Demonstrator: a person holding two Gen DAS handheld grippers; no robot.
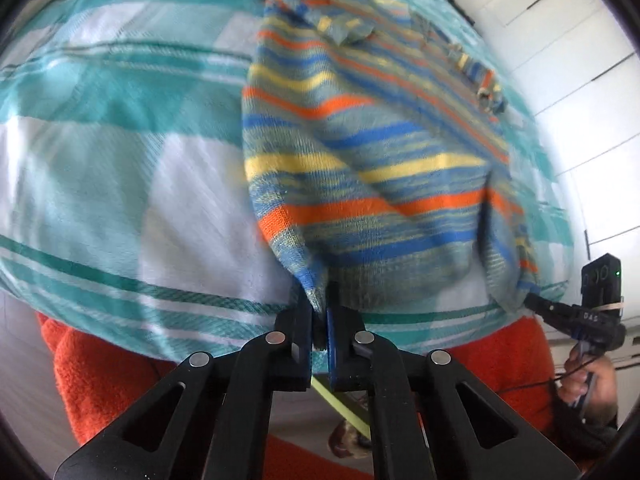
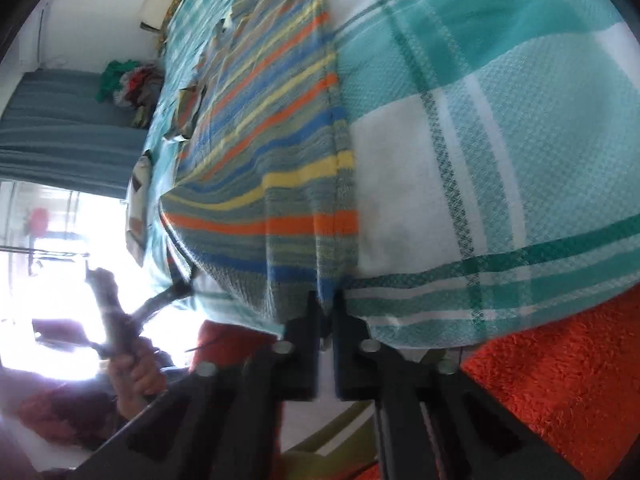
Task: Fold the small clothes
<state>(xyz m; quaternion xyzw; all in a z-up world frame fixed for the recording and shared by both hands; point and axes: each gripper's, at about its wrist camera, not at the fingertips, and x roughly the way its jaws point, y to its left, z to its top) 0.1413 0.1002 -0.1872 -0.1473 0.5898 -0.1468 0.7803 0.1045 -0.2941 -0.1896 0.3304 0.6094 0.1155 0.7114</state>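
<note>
Striped knit fabric, a small sweater [image 1: 360, 152], lies on the teal-checked bedspread [image 1: 120, 160], its near corners pinched by the clamped jaws of the left gripper [image 1: 320, 304] and right gripper [image 2: 326, 300].

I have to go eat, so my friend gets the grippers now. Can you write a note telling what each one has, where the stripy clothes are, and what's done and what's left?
Left gripper: shut on the near corner of the striped knit garment.
Right gripper: shut on the garment's other near corner, at the bed edge.
The garment lies spread lengthwise on the teal checked bedspread, its far end bunched; an orange blanket hangs below the edge.
Done: both near corners gripped.
Left: no fold shows yet; probably carry both corners toward the far end, then release.
</note>
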